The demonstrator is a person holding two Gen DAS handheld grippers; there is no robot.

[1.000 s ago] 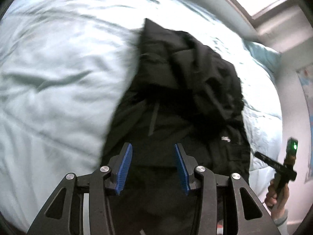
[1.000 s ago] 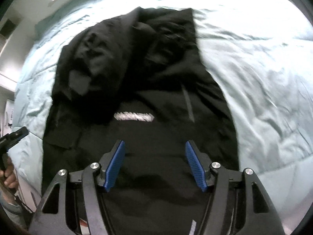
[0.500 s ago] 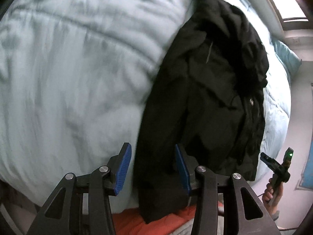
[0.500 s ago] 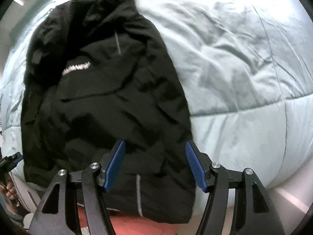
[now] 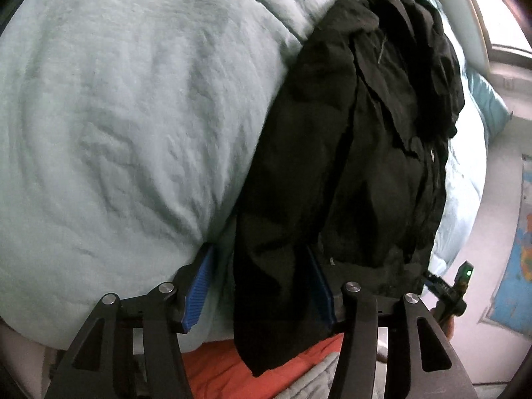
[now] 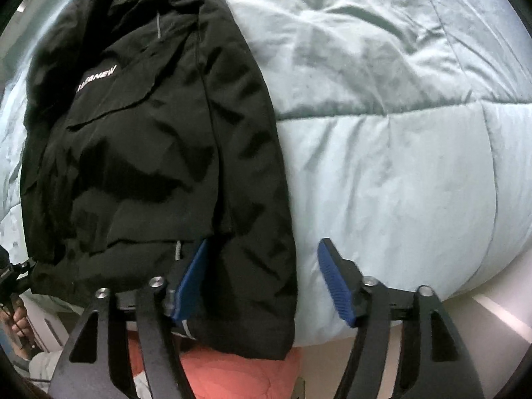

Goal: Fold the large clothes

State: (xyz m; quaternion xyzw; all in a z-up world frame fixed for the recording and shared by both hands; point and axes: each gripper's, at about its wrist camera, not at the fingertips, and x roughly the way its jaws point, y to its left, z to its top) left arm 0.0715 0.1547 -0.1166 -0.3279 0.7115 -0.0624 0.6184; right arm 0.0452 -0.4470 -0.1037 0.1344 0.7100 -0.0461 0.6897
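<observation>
partly legible "...anew" on jacket [image 6: 133, 126]

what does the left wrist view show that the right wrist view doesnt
Only the left wrist view shows the window, a wall poster, a teal pillow and the green light on the other handle. Only the right wrist view shows the jacket's white lettering. Both show the black jacket hanging over the edge of the pale blue comforter, with orange fabric below and open blue fingers.
</observation>
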